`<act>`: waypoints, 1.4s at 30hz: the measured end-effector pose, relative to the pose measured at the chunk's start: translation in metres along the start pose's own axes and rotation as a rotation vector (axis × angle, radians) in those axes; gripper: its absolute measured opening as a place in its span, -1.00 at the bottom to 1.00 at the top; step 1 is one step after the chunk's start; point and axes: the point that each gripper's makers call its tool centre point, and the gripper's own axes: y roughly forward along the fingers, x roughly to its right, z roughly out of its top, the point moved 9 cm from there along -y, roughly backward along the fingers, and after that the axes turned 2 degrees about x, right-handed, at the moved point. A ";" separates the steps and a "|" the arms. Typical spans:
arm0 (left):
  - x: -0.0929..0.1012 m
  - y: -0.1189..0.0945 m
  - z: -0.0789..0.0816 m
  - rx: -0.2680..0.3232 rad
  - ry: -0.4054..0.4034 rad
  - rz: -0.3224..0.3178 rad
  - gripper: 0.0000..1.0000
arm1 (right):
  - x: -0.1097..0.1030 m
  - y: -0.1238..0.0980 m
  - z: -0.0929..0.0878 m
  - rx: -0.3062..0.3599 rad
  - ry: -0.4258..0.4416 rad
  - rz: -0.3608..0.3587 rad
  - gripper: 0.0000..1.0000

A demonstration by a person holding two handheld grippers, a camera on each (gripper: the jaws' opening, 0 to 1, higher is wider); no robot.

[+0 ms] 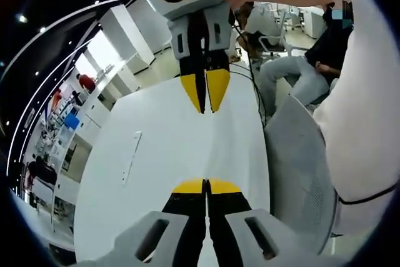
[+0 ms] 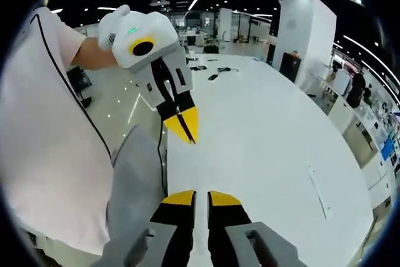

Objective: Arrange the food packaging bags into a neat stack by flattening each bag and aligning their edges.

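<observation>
In the left gripper view my left gripper (image 1: 205, 186) hangs over the white table (image 1: 175, 148), jaws pressed together with nothing between them. My right gripper (image 1: 206, 109) points down at the table from the top, its yellow tips a narrow slit apart and empty. In the right gripper view my right gripper (image 2: 201, 198) shows that same thin gap, with bare table (image 2: 262, 142) behind it. The left gripper (image 2: 185, 130) reaches in from the upper left, shut, just above the table's near edge.
A thin flat white strip (image 1: 131, 156) (image 2: 319, 199) lies on the table. A grey chair back (image 1: 300, 167) (image 2: 134, 198) stands against the table's edge beside the person in a white shirt (image 2: 44, 136). Small dark items (image 2: 212, 73) lie at the far end. Another person (image 1: 294, 73) sits beyond.
</observation>
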 end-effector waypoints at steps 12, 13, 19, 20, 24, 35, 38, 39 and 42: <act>0.000 0.001 0.004 0.003 0.008 0.001 -1.00 | -0.002 0.010 -0.003 -0.023 0.014 0.031 -1.00; 0.000 0.001 0.005 0.004 0.009 0.002 -1.00 | -0.002 0.010 -0.004 -0.023 0.016 0.032 -1.00; -0.001 0.002 0.004 0.003 0.000 0.002 -1.00 | -0.003 0.012 -0.006 -0.023 0.013 0.047 -1.00; -0.001 0.002 0.003 0.001 -0.006 0.002 -1.00 | -0.003 0.012 -0.006 -0.022 0.013 0.045 -1.00; -0.001 0.002 0.004 0.005 -0.023 0.005 -1.00 | -0.003 0.011 -0.005 -0.018 0.008 0.035 -1.00; -0.002 0.002 0.006 0.012 -0.027 0.012 -1.00 | -0.004 0.008 -0.002 -0.039 -0.035 0.021 -1.00; -0.004 0.001 0.009 0.022 -0.023 0.015 -0.95 | -0.005 0.008 -0.001 -0.049 -0.047 0.012 -1.00; -0.004 0.000 0.009 0.024 -0.017 0.016 -0.91 | -0.005 0.007 0.000 -0.051 -0.050 0.011 -1.00; -0.001 0.000 0.015 0.035 -0.012 0.007 -0.77 | -0.005 0.007 0.002 -0.055 -0.058 0.009 -1.00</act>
